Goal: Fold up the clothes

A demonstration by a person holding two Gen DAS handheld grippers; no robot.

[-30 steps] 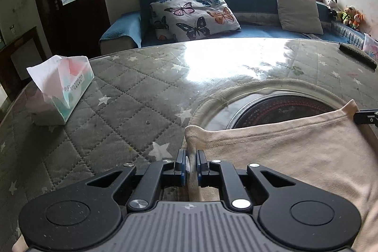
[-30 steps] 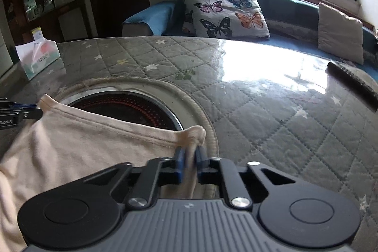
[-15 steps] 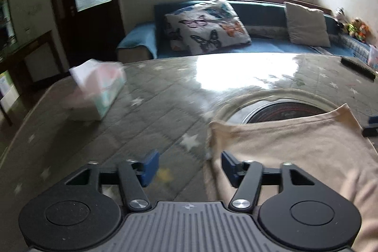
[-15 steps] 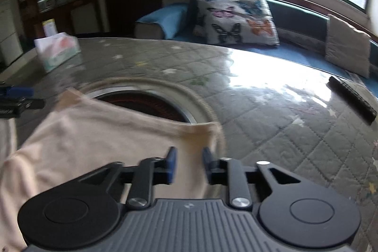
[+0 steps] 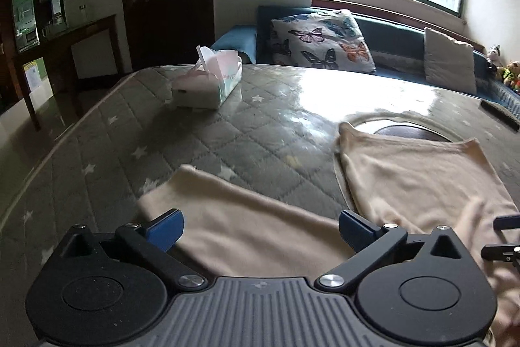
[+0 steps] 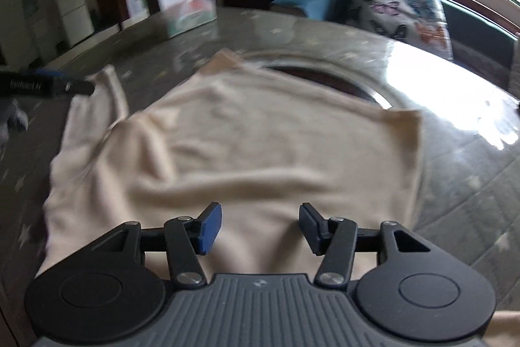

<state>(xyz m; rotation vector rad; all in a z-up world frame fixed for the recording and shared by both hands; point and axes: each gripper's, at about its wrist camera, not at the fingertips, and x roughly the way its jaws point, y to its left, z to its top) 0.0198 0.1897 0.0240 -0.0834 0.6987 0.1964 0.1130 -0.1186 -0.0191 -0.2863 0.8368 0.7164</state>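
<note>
A cream garment (image 5: pixel 419 178) lies flat on the quilted grey table cover (image 5: pixel 201 145), its folded body over the round dark insert (image 5: pixel 409 131). One sleeve (image 5: pixel 247 223) stretches left, under my left gripper (image 5: pixel 260 230). The left gripper is open wide and empty above that sleeve. In the right wrist view the garment (image 6: pixel 260 139) fills the middle. My right gripper (image 6: pixel 260 228) is open and empty above its near edge. The left gripper's tip (image 6: pixel 48 85) shows at the left beside the sleeve (image 6: pixel 94 119).
A tissue box (image 5: pixel 208 83) stands on the far left of the table, also seen in the right wrist view (image 6: pixel 188 12). A dark remote (image 5: pixel 500 114) lies at the far right. A sofa with a butterfly cushion (image 5: pixel 321 44) stands behind the table.
Both grippers let go of the garment's far corners, opened and drew back toward the near side. The garment now lies flat on the table.
</note>
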